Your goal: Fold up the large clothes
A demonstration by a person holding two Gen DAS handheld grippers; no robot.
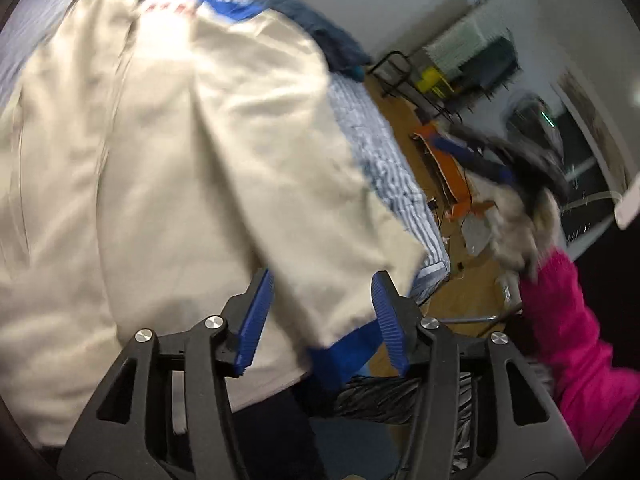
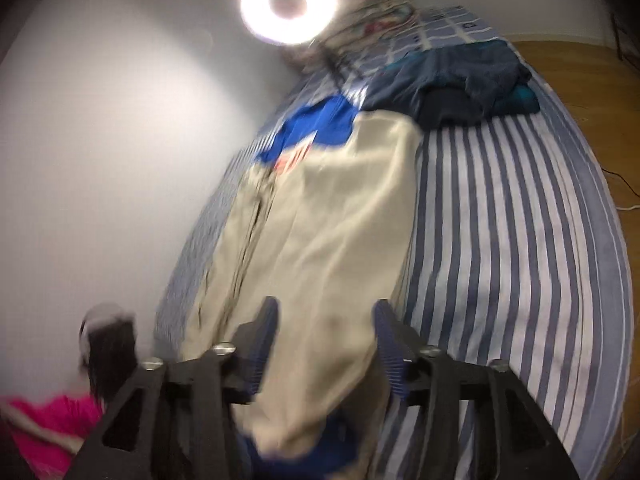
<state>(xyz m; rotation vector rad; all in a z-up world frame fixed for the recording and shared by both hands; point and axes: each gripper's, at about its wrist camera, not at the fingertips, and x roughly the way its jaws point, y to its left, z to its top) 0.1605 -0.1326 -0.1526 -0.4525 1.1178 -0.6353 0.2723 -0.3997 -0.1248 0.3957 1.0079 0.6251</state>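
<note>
A large cream garment (image 1: 192,152) with blue trim lies spread along a striped bed (image 1: 380,148); it also shows in the right wrist view (image 2: 332,220). My left gripper (image 1: 320,312) is open, its blue pads on either side of the garment's near end with the blue cuff (image 1: 340,356). My right gripper (image 2: 324,332) is open over the garment's near end, the cloth lying between the fingers (image 2: 390,344). Both views are blurred by motion.
A dark blue pile of clothes (image 2: 460,80) lies at the far end of the striped bed (image 2: 520,240). A person's pink sleeve (image 1: 572,340) is at right. Wood floor (image 1: 404,120), orange object (image 1: 452,168) and racks stand beyond. A ring light (image 2: 289,0) shines by the white wall.
</note>
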